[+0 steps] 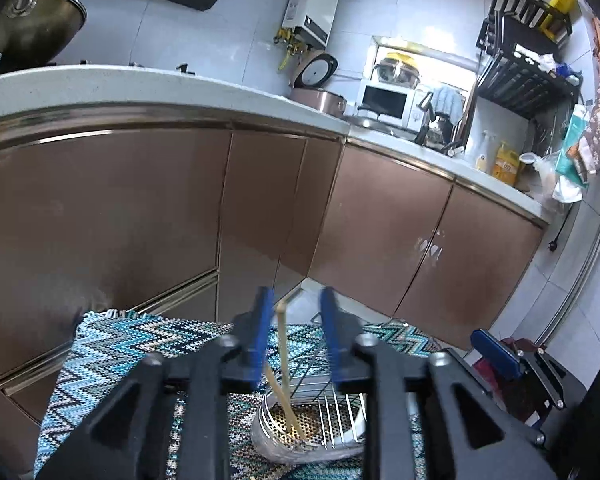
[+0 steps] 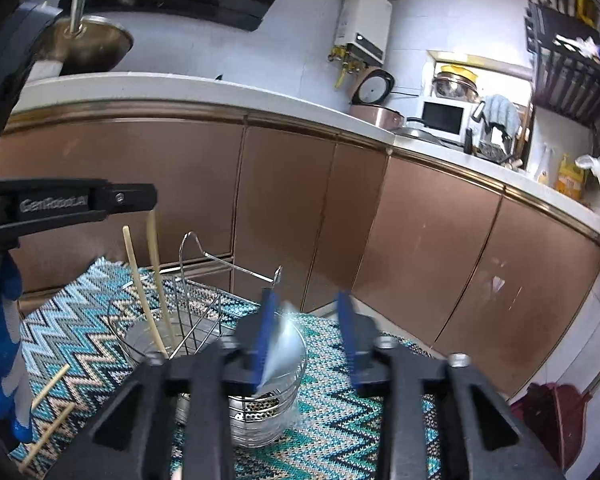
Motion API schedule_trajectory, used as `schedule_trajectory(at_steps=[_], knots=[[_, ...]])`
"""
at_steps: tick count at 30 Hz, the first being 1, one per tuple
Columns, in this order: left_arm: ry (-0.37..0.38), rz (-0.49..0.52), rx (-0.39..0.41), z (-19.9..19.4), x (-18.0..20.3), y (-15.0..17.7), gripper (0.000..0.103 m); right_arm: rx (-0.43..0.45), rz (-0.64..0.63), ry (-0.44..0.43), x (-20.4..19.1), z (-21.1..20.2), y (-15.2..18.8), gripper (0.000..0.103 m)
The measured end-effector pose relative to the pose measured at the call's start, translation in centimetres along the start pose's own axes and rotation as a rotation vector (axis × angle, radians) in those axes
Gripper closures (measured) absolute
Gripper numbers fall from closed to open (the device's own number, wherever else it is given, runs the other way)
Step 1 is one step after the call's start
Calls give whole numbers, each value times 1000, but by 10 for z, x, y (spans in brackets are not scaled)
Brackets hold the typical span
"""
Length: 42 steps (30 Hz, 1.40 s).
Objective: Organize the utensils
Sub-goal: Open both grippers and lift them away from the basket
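both grippers, left (image 1: pixel 294 336) and right (image 2: pixel 308 338), gape over one holder (image 2: pixel 260 408); two chopsticks (image 1: pixel 284 376) stand inside, unclamped.

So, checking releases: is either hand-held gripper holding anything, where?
Nothing. Chopsticks stand loose in the open left hand-held gripper, spoon loose in the open right hand-held gripper.

A home kitchen: brown cabinets (image 1: pixel 380 216) under a white counter (image 1: pixel 100 84), a microwave (image 1: pixel 384 103), a rice cooker (image 2: pixel 374 96).

Bright daylight from window (image 1: pixel 420 60); fisheye edges dark, warped; near tongs blurred.
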<state>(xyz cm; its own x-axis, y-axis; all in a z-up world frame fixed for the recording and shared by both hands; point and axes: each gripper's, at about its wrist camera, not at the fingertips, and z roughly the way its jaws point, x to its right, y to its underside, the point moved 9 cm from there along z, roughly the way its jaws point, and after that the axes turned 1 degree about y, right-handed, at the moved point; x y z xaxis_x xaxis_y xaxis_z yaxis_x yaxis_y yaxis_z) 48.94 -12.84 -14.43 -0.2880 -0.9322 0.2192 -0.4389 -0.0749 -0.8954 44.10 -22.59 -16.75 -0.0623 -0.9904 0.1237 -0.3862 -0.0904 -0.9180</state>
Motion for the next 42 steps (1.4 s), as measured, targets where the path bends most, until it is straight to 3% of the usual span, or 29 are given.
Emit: schedule_trajectory(at_steps=[4, 11, 17, 22, 28, 34, 40, 42], knots=[[-6, 14, 32, -29, 2, -10, 72, 31, 29, 7, 4, -22, -12, 50], [-12, 23, 72, -85, 1, -27, 62, 102, 61, 9, 8, -81, -41, 36], [-35, 38, 109, -142, -3, -37, 59, 173, 67, 0, 3, -140, -60, 29], [-60, 51, 159, -189, -8, -45, 57, 212, 85, -24, 0, -183, -70, 27], [-54, 53, 145, -229, -9, -43, 56, 262, 96, -48, -6, -232, -76, 25], [-40, -7, 140, -264, -17, -39, 56, 304, 93, -66, -14, -271, -82, 25], [-69, 26, 172, -298, -18, -34, 55, 344, 94, -63, -18, -302, -85, 23], [-70, 31, 182, -308, -17, -33, 50, 352, 98, -66, -18, -310, -86, 23]])
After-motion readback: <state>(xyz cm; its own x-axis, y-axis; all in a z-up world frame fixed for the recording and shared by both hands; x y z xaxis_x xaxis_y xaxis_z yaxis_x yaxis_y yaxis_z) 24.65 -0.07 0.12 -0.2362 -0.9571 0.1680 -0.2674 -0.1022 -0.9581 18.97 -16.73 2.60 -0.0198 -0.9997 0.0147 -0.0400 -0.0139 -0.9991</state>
